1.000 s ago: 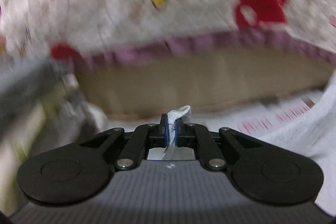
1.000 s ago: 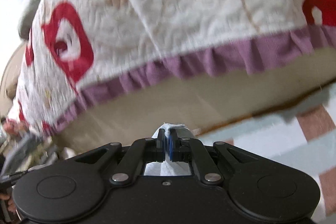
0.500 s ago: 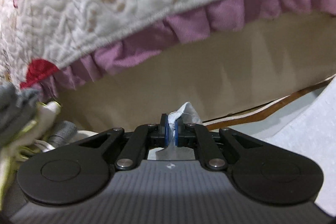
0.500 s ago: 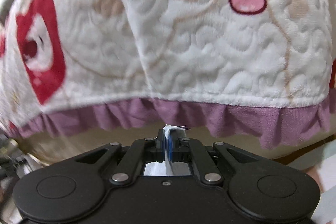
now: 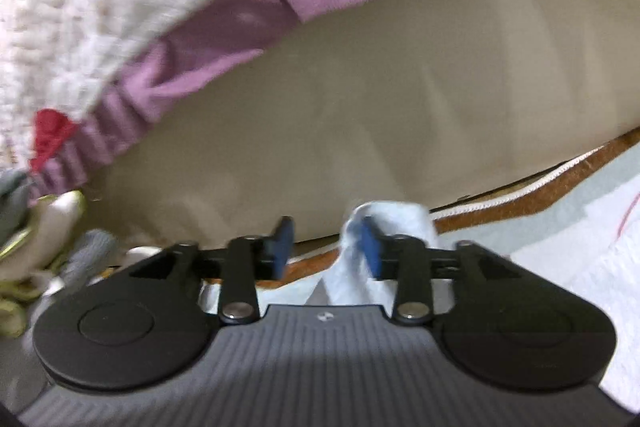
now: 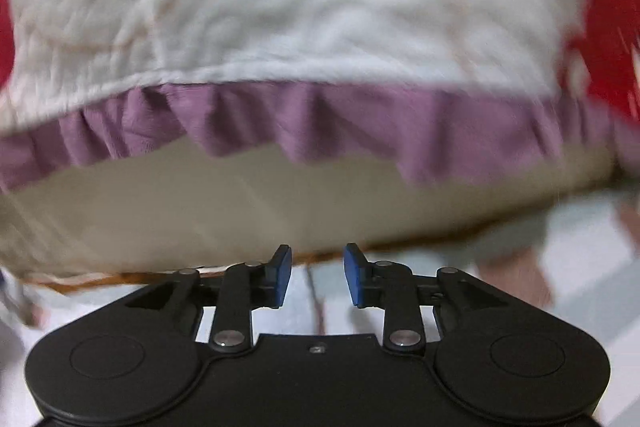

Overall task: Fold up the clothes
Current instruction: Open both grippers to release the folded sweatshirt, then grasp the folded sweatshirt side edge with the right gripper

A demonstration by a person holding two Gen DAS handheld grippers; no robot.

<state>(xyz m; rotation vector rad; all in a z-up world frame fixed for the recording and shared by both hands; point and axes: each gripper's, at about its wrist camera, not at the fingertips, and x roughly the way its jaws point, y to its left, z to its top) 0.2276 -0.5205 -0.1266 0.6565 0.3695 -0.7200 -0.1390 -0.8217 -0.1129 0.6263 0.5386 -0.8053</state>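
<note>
Both my left fingers [image 5: 325, 247] and right fingers [image 6: 316, 277] are opening, the pale cloth [image 5: 384, 227] draped on the left's right finger and none between the right's, so this fold looks laid; further folds may remain.

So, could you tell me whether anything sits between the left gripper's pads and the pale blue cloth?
Nothing visible does. The left gripper has its jaws opening, and the pale blue cloth lies draped directly against one pad, clear of the other. No other item intrudes into the gap.
</note>
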